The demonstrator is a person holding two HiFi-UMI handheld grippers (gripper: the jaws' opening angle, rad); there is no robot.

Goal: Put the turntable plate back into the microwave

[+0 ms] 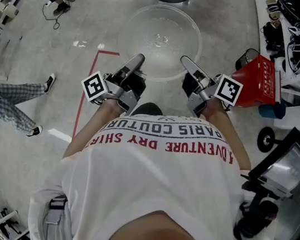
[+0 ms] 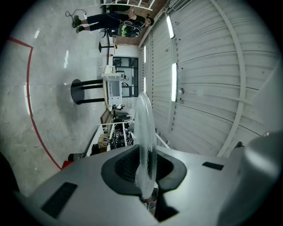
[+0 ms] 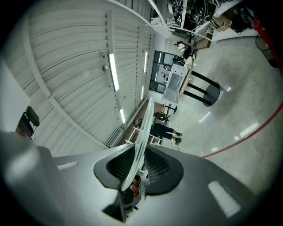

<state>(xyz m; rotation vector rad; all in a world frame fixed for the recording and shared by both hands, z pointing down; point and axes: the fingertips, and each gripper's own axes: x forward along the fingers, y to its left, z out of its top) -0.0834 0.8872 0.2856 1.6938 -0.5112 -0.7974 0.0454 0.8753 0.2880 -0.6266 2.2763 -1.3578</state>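
Head view: the left gripper (image 1: 137,61) and the right gripper (image 1: 187,63) each pinch the near rim of the clear glass turntable plate (image 1: 160,36). The plate is held flat ahead of both, above a polished grey concrete floor (image 1: 51,67). A red floor line (image 1: 87,84) runs below the left gripper, and a red crate (image 1: 263,81) sits just right of the right gripper

Left gripper view: the jaws are clamped on the plate's edge. Beyond them stand a black pedestal table (image 2: 84,91) and a ribbed white ceiling (image 2: 208,66)

Right gripper view: the jaws grip the thin rim likewise, under a ceiling strip light (image 3: 113,70)
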